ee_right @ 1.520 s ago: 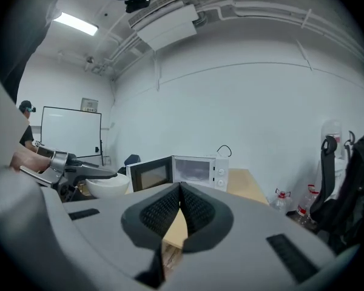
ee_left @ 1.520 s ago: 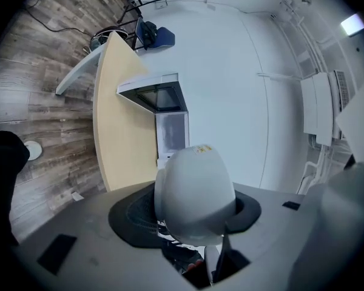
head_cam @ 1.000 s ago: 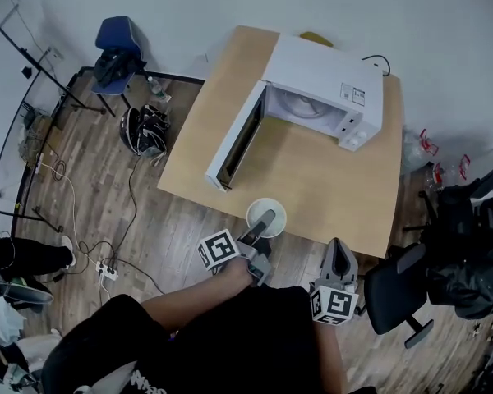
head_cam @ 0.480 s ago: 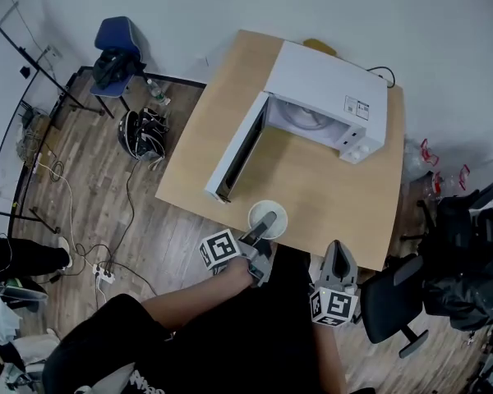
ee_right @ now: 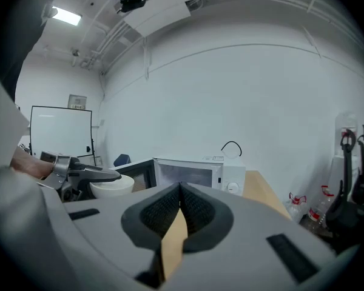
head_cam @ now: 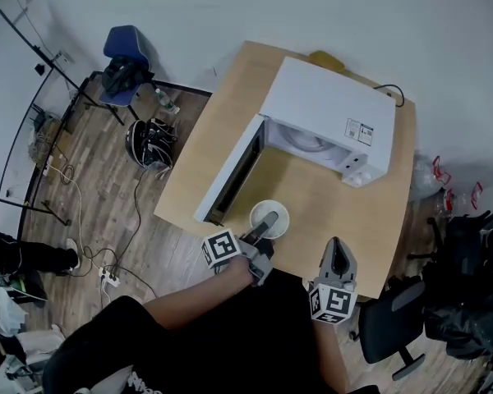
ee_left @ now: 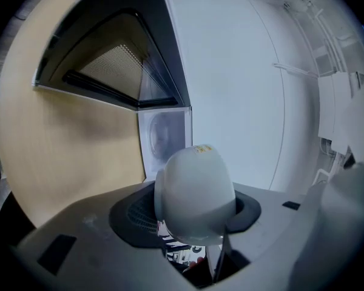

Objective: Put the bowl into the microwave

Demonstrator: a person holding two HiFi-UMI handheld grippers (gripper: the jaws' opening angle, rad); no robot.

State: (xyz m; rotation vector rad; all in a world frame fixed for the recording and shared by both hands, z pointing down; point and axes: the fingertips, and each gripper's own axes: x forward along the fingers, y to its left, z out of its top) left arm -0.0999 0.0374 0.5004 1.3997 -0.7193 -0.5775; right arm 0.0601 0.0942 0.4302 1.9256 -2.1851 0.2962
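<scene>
Well, in the head view the left claw (head_cam: 267, 222) is clamped on the white bowl (head_cam: 278, 211), near the front edge of the table (head_cam: 329, 208). The door (head_cam: 230, 171) hangs open at 11 o'clock from the bowl. The microwave (head_cam: 329, 109) is at 1 o'clock, and the right claw (head_cam: 338, 249) is at 4 o'clock. Only the left gripper view shows the pads pinching the bowl's wall, with the oven's inside at 12 o'clock. Only the right gripper view shows the bowl upright and that claw's jaws together, holding nothing.
</scene>
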